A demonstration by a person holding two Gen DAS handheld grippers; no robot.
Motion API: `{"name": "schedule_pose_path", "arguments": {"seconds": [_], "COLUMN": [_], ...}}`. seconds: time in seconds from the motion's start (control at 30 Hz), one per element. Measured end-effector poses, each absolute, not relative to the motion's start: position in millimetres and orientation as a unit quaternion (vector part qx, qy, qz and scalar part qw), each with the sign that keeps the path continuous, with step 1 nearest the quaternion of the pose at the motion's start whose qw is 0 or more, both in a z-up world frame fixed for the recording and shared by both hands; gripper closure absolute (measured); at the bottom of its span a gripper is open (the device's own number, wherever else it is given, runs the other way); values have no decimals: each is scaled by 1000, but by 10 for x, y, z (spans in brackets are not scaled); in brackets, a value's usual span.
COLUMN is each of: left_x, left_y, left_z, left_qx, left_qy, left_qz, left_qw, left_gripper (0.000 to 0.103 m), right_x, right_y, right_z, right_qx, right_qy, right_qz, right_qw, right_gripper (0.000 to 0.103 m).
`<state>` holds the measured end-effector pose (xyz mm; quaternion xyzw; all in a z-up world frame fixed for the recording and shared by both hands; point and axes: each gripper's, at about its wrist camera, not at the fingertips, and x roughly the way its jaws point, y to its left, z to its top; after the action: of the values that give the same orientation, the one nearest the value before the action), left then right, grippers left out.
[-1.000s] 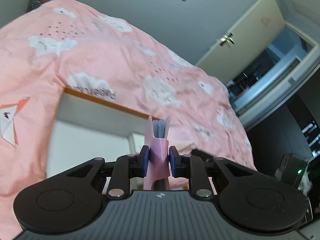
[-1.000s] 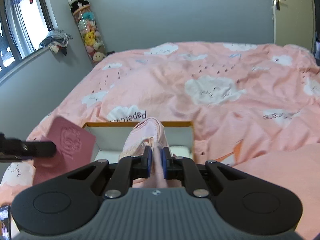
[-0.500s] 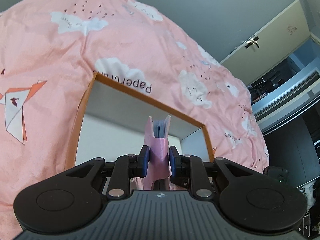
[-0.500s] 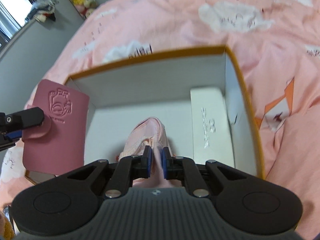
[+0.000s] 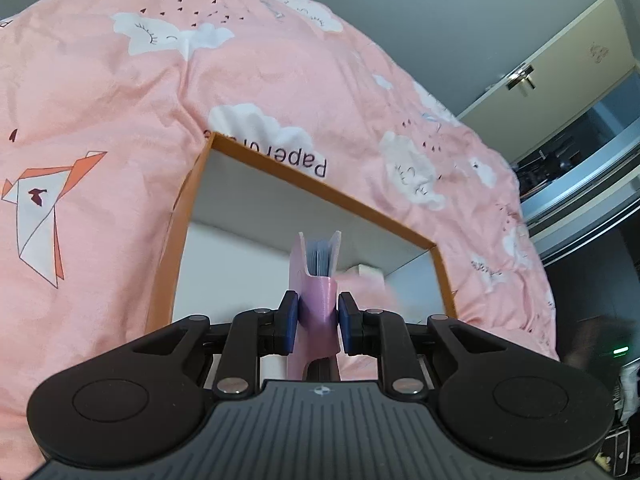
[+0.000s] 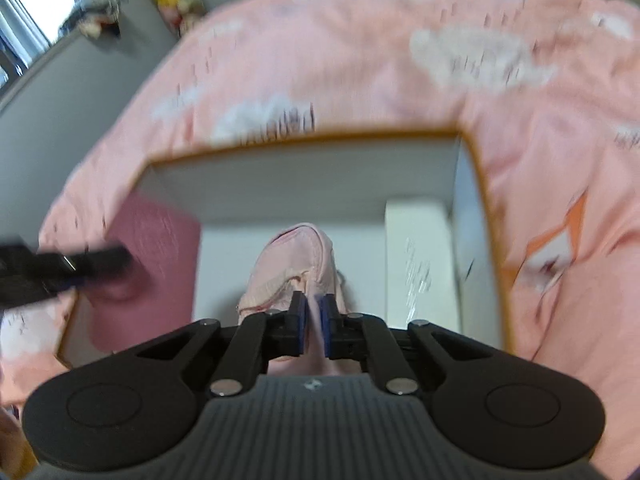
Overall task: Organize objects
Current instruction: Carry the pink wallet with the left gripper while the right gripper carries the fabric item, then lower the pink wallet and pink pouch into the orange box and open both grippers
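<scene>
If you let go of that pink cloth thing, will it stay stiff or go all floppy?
Probably floppy: the pink cloth droops in soft folds from the right gripper, which pinches a thin bit. It looks light and unlikely to break. It would likely slump inside the box.

I see a pink cloud-print duvet [image 5: 280, 80] covering the bed, grey painted walls [image 5: 460, 40] beyond, a cream door [image 5: 560, 64] far right (ajar), and a bright window [image 6: 36, 28] far left.
</scene>
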<state>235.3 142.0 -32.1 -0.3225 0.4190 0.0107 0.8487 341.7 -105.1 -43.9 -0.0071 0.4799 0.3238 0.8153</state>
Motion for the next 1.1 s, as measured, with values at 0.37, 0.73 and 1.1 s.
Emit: {"name": "schedule_pose_path", "arguments": {"seconds": [0.37, 0.73, 1.1], "left_x": [2670, 2789, 2887], "left_y": [918, 705, 520], "left_z": [-875, -1207, -1073], "left_qx": [-388, -393, -249], "left_qy": [471, 534, 593], "left_qz": [-29, -22, 12], "left_qw": [792, 748, 766], "left_gripper": [79, 79, 76], "right_x": [3489, 3515, 3494], "right_y": [-1447, -1588, -1640], "right_z": [-63, -225, -268], "right_qx": [-7, 6, 8], "right_qy": [389, 391, 390], "right_qz": [281, 281, 287], "right_qw": [877, 877, 875], "right_gripper": [95, 95, 95]}}
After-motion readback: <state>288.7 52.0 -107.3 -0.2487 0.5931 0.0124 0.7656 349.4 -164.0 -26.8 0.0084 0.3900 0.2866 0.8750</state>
